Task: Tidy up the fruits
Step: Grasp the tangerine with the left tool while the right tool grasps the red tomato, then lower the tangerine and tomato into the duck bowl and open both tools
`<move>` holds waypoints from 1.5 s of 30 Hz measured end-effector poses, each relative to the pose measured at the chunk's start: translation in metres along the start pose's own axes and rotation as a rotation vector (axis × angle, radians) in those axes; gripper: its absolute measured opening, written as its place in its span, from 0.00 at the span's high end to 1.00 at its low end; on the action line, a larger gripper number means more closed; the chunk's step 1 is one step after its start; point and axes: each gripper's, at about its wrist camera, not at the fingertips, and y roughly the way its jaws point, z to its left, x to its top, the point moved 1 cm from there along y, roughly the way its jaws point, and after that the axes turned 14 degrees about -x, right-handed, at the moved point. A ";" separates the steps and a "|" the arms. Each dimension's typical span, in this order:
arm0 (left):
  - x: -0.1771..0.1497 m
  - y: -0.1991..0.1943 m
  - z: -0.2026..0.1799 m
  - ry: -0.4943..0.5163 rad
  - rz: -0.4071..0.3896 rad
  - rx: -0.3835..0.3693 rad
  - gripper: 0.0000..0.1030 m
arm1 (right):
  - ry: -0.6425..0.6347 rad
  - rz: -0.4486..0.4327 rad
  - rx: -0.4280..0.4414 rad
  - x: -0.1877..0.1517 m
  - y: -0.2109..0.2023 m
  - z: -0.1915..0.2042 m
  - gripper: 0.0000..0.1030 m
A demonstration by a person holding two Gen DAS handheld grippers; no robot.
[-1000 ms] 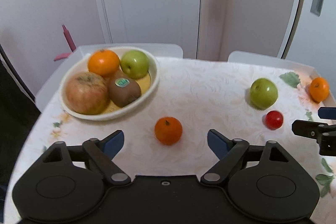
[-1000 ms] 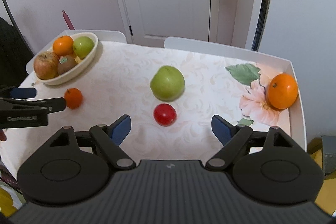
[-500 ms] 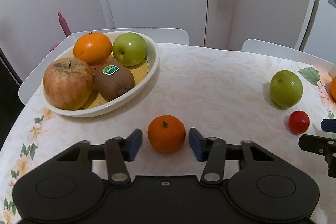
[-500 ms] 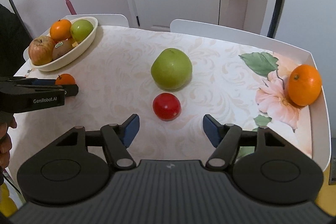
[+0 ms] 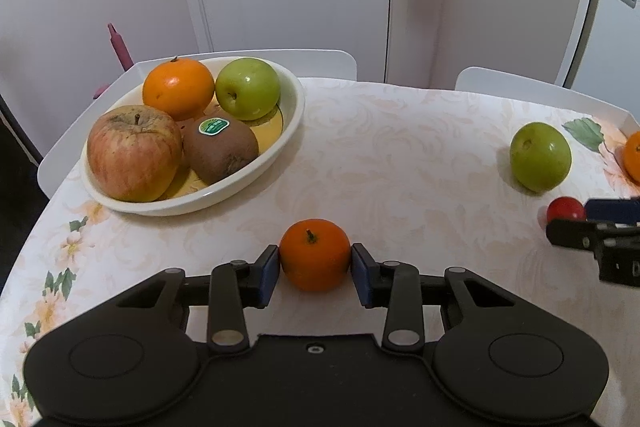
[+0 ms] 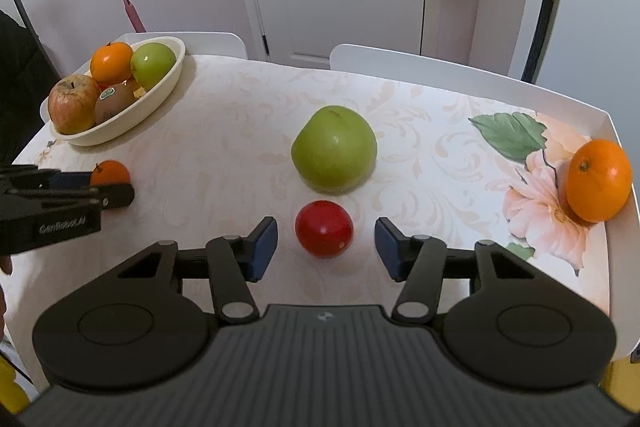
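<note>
Our left tool (image 5: 315, 269) is closing, pads touching the small round orange mandarin (image 5: 314, 254); our right tool (image 6: 325, 248) is closing around the untouched small red glossy fruit (image 6: 324, 233)

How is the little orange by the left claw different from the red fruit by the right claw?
The small orange is orange with a stem; the red fruit is smooth red. The left gripper, closing, touches the orange on both sides; the right gripper, closing, has gaps around the red fruit. Both sit on the tablecloth.

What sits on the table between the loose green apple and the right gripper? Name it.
A small red fruit, right between the green apple and the closing right gripper, its pads not yet touching; right wrist view.
</note>
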 end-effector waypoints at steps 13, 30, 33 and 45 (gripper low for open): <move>0.000 -0.023 0.005 -0.015 -0.032 -0.009 0.59 | -0.009 -0.011 -0.001 0.004 -0.010 0.009 0.55; 0.014 -0.104 0.023 -0.052 -0.106 -0.009 0.60 | -0.031 -0.064 0.088 0.041 -0.076 0.066 0.55; 0.019 -0.117 0.036 -0.065 -0.115 -0.006 0.60 | -0.044 -0.079 0.100 0.055 -0.085 0.081 0.55; 0.055 -0.137 0.111 -0.075 -0.153 0.008 0.60 | -0.045 -0.115 0.104 0.104 -0.093 0.143 0.55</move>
